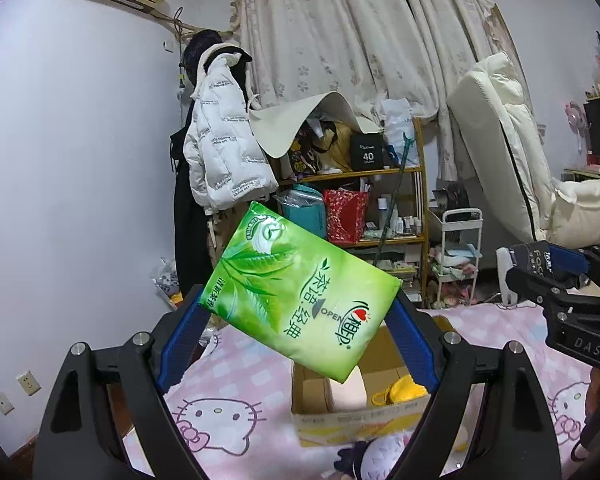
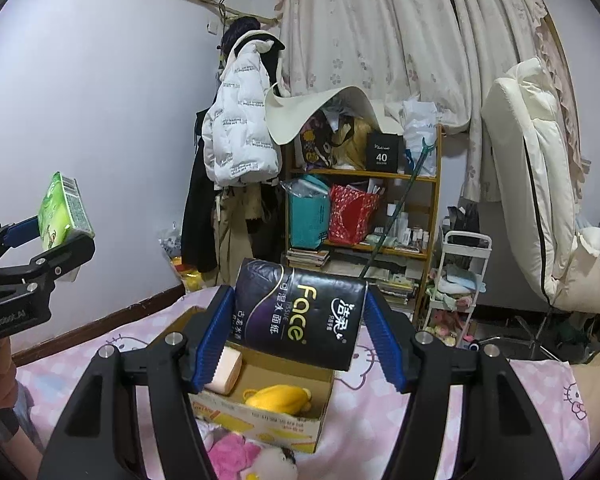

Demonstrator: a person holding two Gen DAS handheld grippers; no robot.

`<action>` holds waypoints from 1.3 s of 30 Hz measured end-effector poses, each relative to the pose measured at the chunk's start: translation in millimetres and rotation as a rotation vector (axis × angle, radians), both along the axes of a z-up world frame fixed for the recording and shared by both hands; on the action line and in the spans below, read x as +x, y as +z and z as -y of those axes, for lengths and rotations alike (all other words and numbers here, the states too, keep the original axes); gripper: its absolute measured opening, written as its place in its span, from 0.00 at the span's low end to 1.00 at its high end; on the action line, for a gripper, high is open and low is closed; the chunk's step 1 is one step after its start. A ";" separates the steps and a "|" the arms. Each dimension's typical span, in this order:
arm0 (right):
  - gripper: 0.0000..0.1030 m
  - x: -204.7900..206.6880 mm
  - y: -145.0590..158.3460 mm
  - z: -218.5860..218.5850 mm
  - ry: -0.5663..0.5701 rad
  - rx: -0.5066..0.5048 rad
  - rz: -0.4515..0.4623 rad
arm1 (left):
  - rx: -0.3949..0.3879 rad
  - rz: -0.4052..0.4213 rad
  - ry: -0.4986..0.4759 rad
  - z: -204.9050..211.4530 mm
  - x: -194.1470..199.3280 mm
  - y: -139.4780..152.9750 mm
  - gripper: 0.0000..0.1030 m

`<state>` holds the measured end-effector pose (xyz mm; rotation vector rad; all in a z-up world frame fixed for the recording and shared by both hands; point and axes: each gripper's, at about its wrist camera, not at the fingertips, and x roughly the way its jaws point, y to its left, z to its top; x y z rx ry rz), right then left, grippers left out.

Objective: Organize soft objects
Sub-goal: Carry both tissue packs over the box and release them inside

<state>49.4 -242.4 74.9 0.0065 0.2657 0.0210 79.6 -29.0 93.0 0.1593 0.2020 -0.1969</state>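
Both grippers are clenched on tissue packs held in the air above the bed. Left gripper (image 1: 298, 320) pinches a green tissue pack (image 1: 300, 292) between its blue pads (image 1: 182, 344); the pack is soft plastic, printed with tea leaves, Chinese lettering and the word "OPEN", and it hangs tilted, its upper corner high to the left and its lower corner dipping over the cardboard box (image 1: 360, 416). Right gripper (image 2: 300, 334) grips a black tissue pack (image 2: 300, 312) marked "Face" in gold, with a purple swirl and white Chinese characters; it sits slightly tilted, directly over the same cardboard box (image 2: 268, 420).

Inside the box lie a yellow plush toy (image 2: 278, 398) and a peach-coloured roll (image 2: 228, 372), the roll against the left wall. Just in front of the box, on the pink Hello Kitty bedsheet (image 2: 380, 412), rest a pink plush (image 2: 230, 452) and a pale doll head (image 2: 274, 462).

Behind the bed stand a wooden shelf (image 2: 380, 176) packed with bags and bottles, a white puffer jacket (image 2: 240, 128) on a rack, floral curtains (image 2: 380, 32) and a small white trolley (image 2: 460, 280).
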 end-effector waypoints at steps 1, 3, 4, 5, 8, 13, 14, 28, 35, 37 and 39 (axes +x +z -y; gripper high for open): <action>0.67 1.2 1.2 0.5 0.001 0.002 0.005 | -0.006 0.001 0.001 0.1 2.3 1.3 0.83; 0.67 3.0 2.6 1.6 0.003 0.006 0.013 | -0.020 0.005 0.002 0.7 7.7 4.8 0.83; 0.67 4.5 3.7 2.5 0.005 0.009 0.020 | -0.022 0.007 0.005 0.7 9.9 5.4 0.83; 0.67 6.1 4.4 3.3 0.006 0.010 0.024 | -0.024 0.008 0.008 1.0 12.1 5.5 0.83; 0.67 11.2 3.4 6.7 0.009 0.005 0.041 | -0.036 0.005 0.012 0.8 20.7 1.9 0.83; 0.67 21.9 -1.1 13.5 0.015 0.029 0.047 | -0.069 -0.031 0.018 -4.6 34.1 -17.7 0.83; 0.67 24.8 -2.5 14.5 0.016 0.030 0.048 | -0.069 -0.040 0.009 -4.4 36.8 -21.5 0.83; 0.67 80.3 -59.3 14.4 0.091 0.115 -0.065 | -0.008 -0.175 -0.038 16.8 85.1 -79.4 0.83; 0.68 100.7 -88.8 15.3 0.104 0.127 -0.151 | 0.019 -0.252 -0.056 31.0 108.6 -107.1 0.84; 0.68 105.1 -95.6 16.8 0.110 0.138 -0.175 | 0.020 -0.268 -0.058 33.1 111.0 -112.1 0.84; 0.68 107.2 -99.5 17.4 0.111 0.137 -0.191 | 0.018 -0.289 -0.071 35.2 113.6 -115.7 0.84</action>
